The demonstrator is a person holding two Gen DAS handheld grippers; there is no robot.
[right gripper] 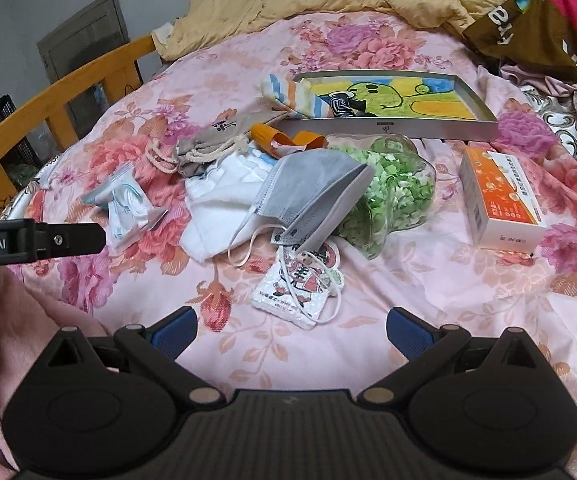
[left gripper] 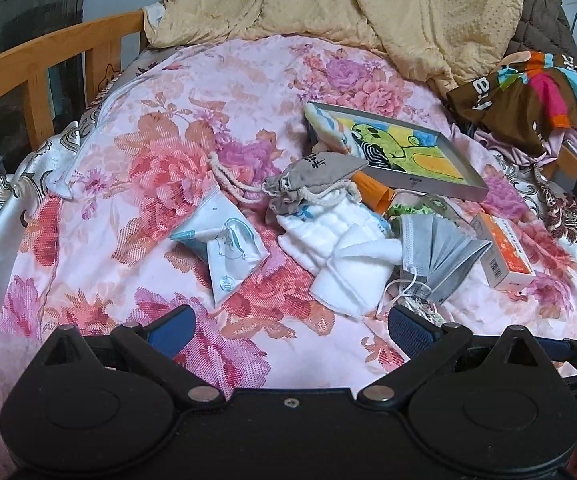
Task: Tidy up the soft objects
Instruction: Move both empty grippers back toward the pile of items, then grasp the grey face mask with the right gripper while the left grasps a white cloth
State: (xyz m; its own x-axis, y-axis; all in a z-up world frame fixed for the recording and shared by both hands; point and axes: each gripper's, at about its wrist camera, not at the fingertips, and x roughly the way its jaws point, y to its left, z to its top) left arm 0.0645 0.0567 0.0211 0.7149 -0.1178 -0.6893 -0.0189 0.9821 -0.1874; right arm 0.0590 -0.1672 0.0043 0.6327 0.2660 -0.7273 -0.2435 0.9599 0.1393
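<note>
On the floral bedspread (right gripper: 428, 280), both grippers hover with fingers spread wide, holding nothing: the left gripper (left gripper: 288, 330) and the right gripper (right gripper: 290, 330). At twelve o'clock from the right one lies a grey mask (right gripper: 308, 192) over a white cloth (right gripper: 216, 204), with a drawstring pouch (right gripper: 208, 136) at eleven.

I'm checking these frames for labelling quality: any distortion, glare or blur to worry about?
Left wrist view: fisheye bends the bed rail, dark corners, centre sharp. Right wrist view: same bowing, soft even light, no glare, grey mask crisp.
</note>
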